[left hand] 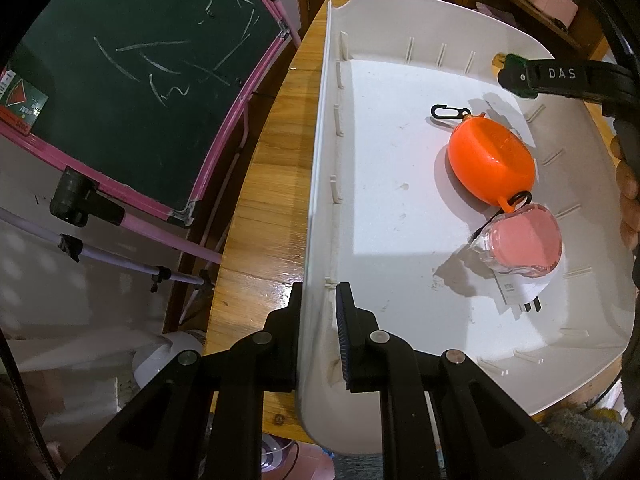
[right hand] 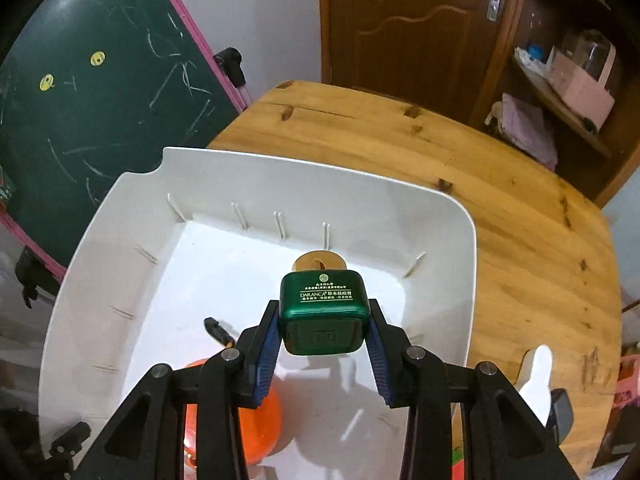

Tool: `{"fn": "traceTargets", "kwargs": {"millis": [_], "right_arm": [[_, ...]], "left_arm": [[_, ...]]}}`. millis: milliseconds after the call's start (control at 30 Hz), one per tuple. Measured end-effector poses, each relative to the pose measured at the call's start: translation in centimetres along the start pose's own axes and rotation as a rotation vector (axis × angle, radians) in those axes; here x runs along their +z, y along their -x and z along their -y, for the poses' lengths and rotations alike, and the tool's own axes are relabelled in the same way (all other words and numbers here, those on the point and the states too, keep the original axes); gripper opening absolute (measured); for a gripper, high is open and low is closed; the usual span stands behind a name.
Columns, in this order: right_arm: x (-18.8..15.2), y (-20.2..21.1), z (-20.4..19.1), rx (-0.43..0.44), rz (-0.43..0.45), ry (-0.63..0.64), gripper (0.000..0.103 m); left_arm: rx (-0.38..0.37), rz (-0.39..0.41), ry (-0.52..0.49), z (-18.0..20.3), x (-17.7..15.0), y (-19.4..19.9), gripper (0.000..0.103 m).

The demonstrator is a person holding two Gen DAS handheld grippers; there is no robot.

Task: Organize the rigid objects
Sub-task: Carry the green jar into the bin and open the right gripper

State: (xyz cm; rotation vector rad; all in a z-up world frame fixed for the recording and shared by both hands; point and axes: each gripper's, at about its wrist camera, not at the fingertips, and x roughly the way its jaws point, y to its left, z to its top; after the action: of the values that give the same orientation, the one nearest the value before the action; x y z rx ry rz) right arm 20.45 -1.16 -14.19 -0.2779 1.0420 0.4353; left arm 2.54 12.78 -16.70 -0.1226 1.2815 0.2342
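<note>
A white plastic bin point(left hand: 400, 32) lies on a wooden table point(left hand: 264, 184). My left gripper point(left hand: 320, 292) is shut on the bin's near wall, one finger inside and one outside. In the bin lie an orange oval case point(left hand: 492, 160) with a black clip point(left hand: 448, 112), a pink heart-shaped clear box point(left hand: 524, 240) and a white plug point(left hand: 520, 292) beneath it. My right gripper point(right hand: 324, 312) is shut on a dark green bottle point(right hand: 324, 292) with a tan cap point(right hand: 318, 260), held over the bin's point(right hand: 280, 176) far right part. The orange case point(right hand: 256, 424) shows below the fingers.
A green chalkboard point(left hand: 132, 80) in a pink frame stands left of the table. Beyond the table point(right hand: 500, 200) are a brown door point(right hand: 404, 20) and a shelf with a pink box point(right hand: 580, 92). A white object point(right hand: 536, 368) lies right of the bin. A hand point(left hand: 628, 184) holds the right gripper.
</note>
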Motion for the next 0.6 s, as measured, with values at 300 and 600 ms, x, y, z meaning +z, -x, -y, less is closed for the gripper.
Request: {"fn": "traceTargets", "kwargs": {"millis": [300, 600], "right_arm": [[0.17, -0.44, -0.24, 0.020, -0.026, 0.012, 0.058], [0.02, 0.23, 0.49, 0.059, 0.012, -0.032, 0.070]], "left_arm": [[0.006, -0.003, 0.000, 0.12, -0.04, 0.00, 0.015], [0.008, -0.004, 0.002, 0.21, -0.10, 0.00, 0.015]]}}
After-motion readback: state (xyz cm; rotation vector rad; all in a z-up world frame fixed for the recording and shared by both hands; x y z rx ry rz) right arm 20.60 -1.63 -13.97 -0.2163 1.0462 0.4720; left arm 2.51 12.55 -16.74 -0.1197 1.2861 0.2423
